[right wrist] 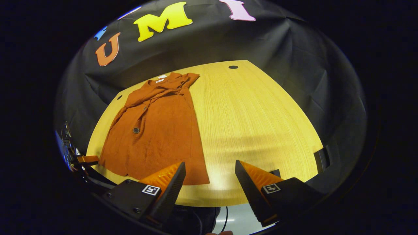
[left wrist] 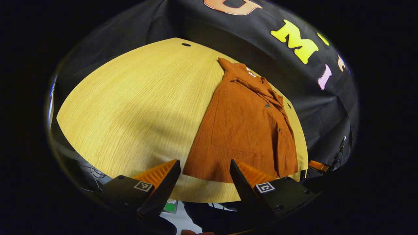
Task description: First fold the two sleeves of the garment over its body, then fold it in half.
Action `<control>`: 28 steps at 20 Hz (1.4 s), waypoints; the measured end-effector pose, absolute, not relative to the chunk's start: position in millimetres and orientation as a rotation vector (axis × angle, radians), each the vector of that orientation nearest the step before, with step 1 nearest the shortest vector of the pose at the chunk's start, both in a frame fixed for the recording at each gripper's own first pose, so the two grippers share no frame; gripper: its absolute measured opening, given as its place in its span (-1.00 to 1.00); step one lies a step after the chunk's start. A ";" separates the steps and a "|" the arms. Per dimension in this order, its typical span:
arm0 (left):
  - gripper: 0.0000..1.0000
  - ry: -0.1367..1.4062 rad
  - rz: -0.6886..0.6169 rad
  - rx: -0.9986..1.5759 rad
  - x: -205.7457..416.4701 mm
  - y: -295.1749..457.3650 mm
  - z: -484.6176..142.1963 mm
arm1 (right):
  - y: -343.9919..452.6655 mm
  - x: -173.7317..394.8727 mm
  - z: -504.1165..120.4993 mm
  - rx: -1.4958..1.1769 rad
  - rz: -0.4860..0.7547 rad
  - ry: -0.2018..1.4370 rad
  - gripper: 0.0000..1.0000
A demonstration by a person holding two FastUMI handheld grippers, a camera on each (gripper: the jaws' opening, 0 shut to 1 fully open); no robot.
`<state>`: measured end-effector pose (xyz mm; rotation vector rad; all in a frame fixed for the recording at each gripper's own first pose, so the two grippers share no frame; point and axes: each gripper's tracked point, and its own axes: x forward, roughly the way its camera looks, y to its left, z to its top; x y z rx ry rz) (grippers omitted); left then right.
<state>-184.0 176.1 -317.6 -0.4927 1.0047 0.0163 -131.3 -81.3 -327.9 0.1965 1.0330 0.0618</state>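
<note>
The left gripper (left wrist: pixel 205 169) is hovering with jaws spread and empty above the near table edge; the right gripper (right wrist: pixel 209 171) likewise. Beyond them, a rust-coloured garment (left wrist: pixel 248 130) is lying flat on the wooden table (left wrist: pixel 137 107), toward two o'clock in the left gripper view and ten o'clock in the right gripper view. Both sleeves appear folded over the body, so the halving fold seems next: each gripper would need to pinch a hem corner. The sleeve ends are hard to make out among the folds.
</note>
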 end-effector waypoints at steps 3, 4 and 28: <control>0.98 1.002 -0.016 -0.496 -176.8 164.2 -316.4 | -73.3 -133.3 -346.9 0.193 0.073 1.067 0.95; 0.98 1.002 -0.023 -0.491 -174.2 162.9 -318.0 | -73.7 -133.0 -352.3 0.190 0.073 1.072 0.95; -0.93 1.057 -0.101 -0.383 -162.6 146.2 -310.3 | -20.7 -139.1 -351.3 0.178 0.118 1.154 -0.98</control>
